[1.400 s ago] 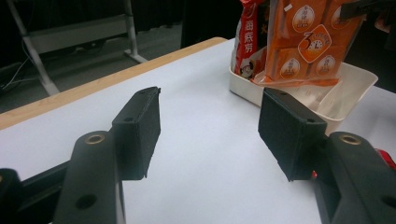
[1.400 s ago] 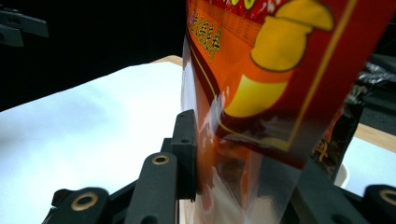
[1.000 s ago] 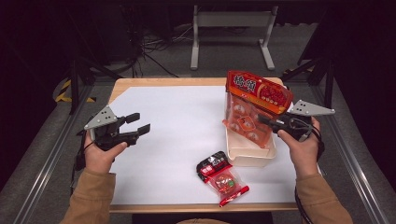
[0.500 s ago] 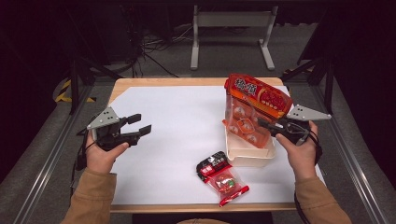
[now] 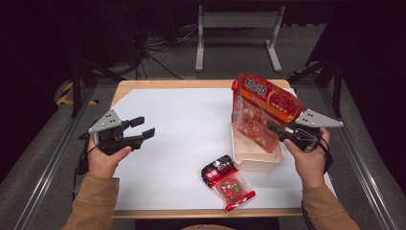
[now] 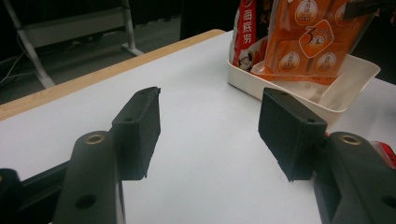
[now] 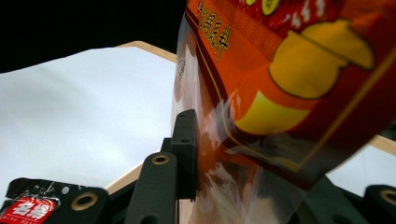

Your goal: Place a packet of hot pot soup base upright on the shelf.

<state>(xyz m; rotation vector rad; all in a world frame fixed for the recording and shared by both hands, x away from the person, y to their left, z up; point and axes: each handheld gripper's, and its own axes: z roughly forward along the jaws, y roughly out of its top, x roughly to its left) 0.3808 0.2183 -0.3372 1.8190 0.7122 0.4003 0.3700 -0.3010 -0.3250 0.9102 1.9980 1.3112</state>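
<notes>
A large orange and red snack bag (image 5: 261,112) stands tilted with its lower end in a white tray (image 5: 251,160) at the right of the table. My right gripper (image 5: 276,130) is shut on the bag's side; in the right gripper view the bag (image 7: 280,93) sits between the jaws, pressed by the left pad (image 7: 186,149). My left gripper (image 5: 142,128) hovers over the white sheet at the left, open with nothing between its pads (image 6: 140,130). Its view shows the bag (image 6: 299,37) and tray (image 6: 336,88) farther off.
A small red and black packet (image 5: 225,179) lies on the white sheet (image 5: 182,124) near the front edge, just left of the tray. The packet (image 7: 32,205) also lies low in the right gripper view. Metal frame legs stand behind the table.
The bag and my right gripper have shifted slightly toward the left over the tray. The left gripper has stayed where it was.
</notes>
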